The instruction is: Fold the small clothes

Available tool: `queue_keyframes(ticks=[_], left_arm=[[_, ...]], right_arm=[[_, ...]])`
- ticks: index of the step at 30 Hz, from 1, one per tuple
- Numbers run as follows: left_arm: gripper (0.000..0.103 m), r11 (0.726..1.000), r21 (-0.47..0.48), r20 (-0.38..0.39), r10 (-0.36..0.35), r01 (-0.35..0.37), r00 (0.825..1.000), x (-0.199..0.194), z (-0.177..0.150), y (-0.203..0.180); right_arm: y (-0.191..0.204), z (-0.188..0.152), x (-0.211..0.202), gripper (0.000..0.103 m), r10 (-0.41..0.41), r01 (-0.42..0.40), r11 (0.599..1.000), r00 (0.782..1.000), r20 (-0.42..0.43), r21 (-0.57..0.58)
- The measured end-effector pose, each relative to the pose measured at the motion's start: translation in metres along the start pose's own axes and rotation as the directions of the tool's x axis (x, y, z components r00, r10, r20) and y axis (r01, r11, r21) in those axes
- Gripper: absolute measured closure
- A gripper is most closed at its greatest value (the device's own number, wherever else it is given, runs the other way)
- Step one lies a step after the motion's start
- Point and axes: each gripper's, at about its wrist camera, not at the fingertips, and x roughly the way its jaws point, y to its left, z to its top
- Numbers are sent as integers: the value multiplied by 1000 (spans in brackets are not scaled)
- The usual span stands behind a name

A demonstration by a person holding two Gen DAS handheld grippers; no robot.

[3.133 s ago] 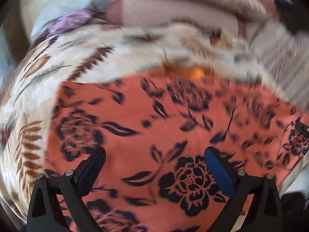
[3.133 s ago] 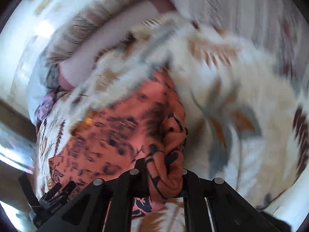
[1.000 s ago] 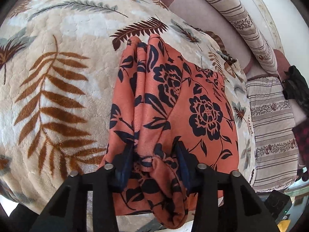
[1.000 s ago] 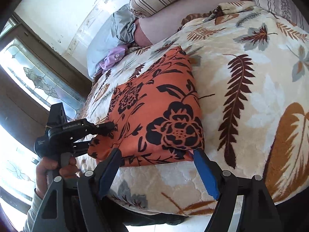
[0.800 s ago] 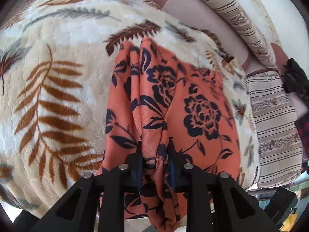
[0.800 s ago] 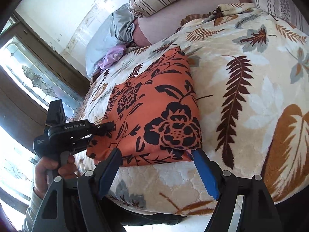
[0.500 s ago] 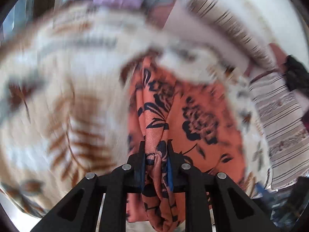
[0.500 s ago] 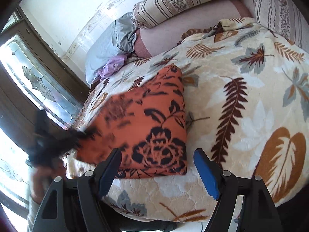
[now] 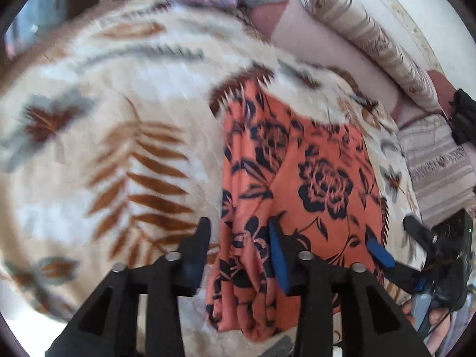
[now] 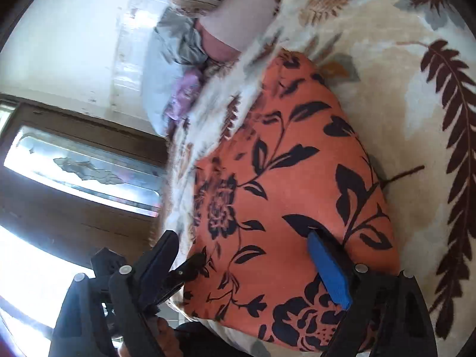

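**Folded orange cloth on the bed, both tongs opening**

The orange flowered cloth [image 9: 297, 178] is seen lying folded on the leaf-patterned blanket [image 9: 119, 148] of the bed. In the left wrist view, the left tongs [image 9: 238, 250] are being opened, a bunched edge of the cloth standing loose between the jaws; the right tongs [image 9: 395, 247] are shown just beside the cloth. Only the right wrist view shows a window [image 10: 83, 166] beyond the cloth, the right tongs [image 10: 247, 267] being spread wide over the cloth.
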Motion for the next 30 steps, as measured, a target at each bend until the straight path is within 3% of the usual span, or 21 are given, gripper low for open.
queue_keyframes(ticks=[3,5,6,8,10,12,14,19,21,22,23,26,29,30], left_arm=[[31,996,75,150,-51,40,987,-30,4,-26],[29,986,163,167,-10,-17,986,-15,3,-46],[29,980,189,123,47,-70,991,5,2,-50],[36,975,177,-49,143,-133,988,57,-7,-40],[32,996,76,-8,50,-49,999,59,-15,-20],[32,993,106,9,60,-61,998,56,-17,-21],[31,991,114,12,68,-69,998,57,-17,-21],[29,990,123,29,58,-61,998,54,-20,-16],[29,990,125,36,54,-58,998,56,-20,-20],[29,990,128,37,53,-57,998,56,-20,-21],[29,989,134,41,54,-59,998,57,-20,-21],[29,989,138,45,51,-57,998,56,-20,-22],[29,990,132,43,37,-43,998,56,-20,-20],[28,991,131,43,35,-40,998,56,-20,-19]], right_arm=[[4,-4,0,13,-6,4,998,1000,-27,-55],[3,-6,-2,13,3,-4,999,1000,-30,-35],[3,-6,-5,13,6,-6,1000,999,-43,-8],[2,-3,-14,13,10,-9,1000,997,-76,14],[3,5,-37,13,1,-2,1000,999,-39,-14],[-3,22,-62,13,-47,48,999,997,53,-20],[-18,41,-66,12,-78,77,997,994,76,18],[-56,84,-15,13,-138,142,984,989,-45,107],[-54,86,7,21,-154,161,985,983,-98,67],[-49,85,16,45,-176,180,984,977,-125,21],[-42,83,25,56,-209,206,978,967,-145,-34],[-12,79,24,66,-340,323,933,936,-91,-160],[23,68,19,69,-478,465,829,878,39,-312],[19,65,21,69,-497,485,819,867,44,-308]])
